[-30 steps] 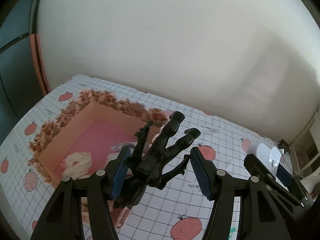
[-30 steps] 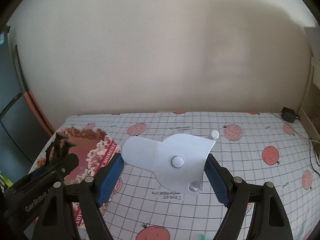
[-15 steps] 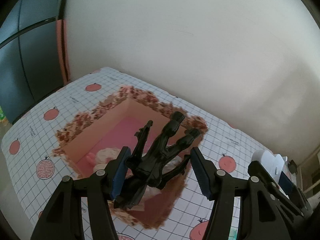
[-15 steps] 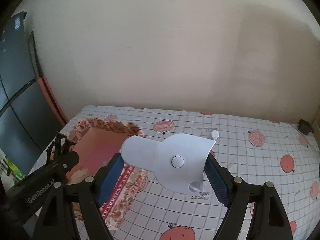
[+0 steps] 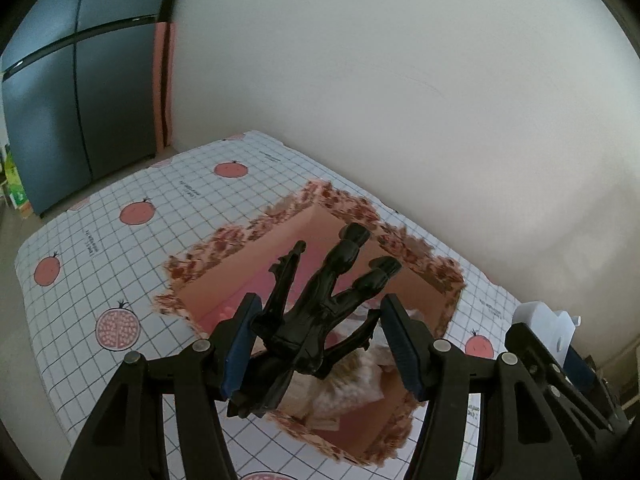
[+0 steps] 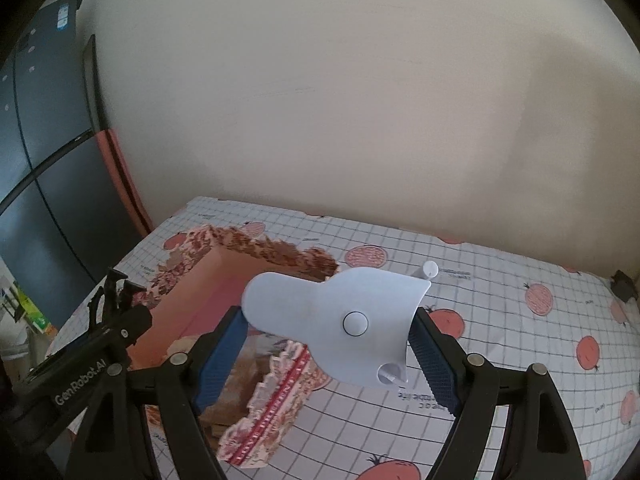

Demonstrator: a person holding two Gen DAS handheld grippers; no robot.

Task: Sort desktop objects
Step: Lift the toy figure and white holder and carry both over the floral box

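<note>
Glossy black toy horse (image 5: 316,320) clamped by left gripper (image 5: 320,344); right gripper (image 6: 328,356) grips white plastic piece (image 6: 340,328).

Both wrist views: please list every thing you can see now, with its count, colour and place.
horse: 1, black, in left gripper, above box
white part: 1, white plastic, in right gripper
box: 1, pink inside, floral rim, open, on table
plush: 1, cream, inside box
tablecloth: 1, white grid with red fruit, on table
fridge: 1, dark grey, left of table
adapter: 1, black, far right table edge
left gripper: 1, black, blue pads
right gripper: 1, black, blue pads
</note>
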